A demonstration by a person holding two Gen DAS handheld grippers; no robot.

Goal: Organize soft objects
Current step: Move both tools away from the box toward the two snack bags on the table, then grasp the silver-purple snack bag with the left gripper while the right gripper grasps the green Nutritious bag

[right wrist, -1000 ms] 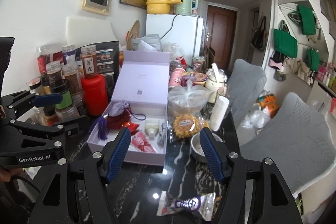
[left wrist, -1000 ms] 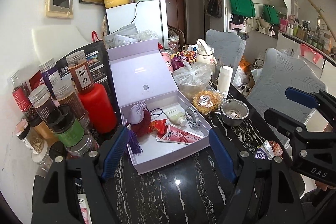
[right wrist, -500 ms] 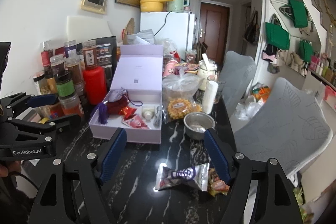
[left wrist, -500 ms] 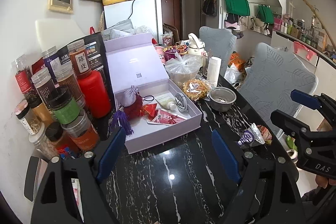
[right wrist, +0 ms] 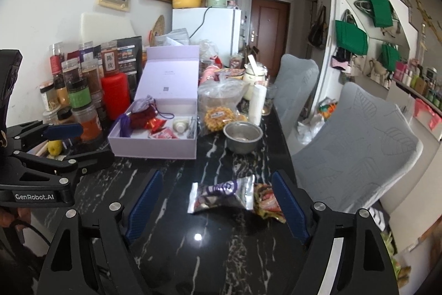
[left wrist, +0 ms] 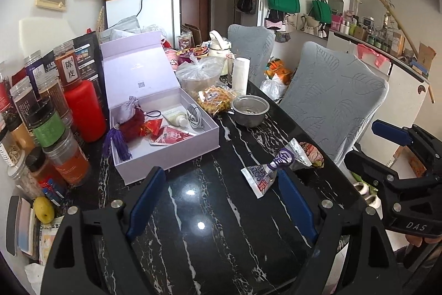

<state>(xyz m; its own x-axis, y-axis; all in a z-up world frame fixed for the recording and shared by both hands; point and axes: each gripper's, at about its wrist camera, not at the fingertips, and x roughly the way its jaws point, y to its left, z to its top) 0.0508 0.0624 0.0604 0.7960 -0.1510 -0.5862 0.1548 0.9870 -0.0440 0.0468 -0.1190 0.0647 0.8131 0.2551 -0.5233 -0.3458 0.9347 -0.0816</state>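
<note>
Both hand-held grippers hover over the black marble table (left wrist: pixel 210 212), nothing btwn the fingers. Left hand-held gripper (left wrist: pixel 221 201) spread wide. Right hand-held gripper (right wrist: pixel 216 203) spread w/ jaws opening; silver-purple snack packet (right wrist: pixel 221 196) lies on the table just ahead, btwn its fingertips but untouched, a 2nd reddish packet (right wrist: pixel 266 201) touching it by the right finger. Open lilac box (right wrist: pixel 154 140) w/ pouches further ahead-left; steel bowl (right wrist: pixel 242 136) ahead.

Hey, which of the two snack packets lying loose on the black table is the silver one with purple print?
The left one, silver packet, toward the lilac box. Its neighbour, the red-brown packet, lies at its right end, by the chair.
</note>
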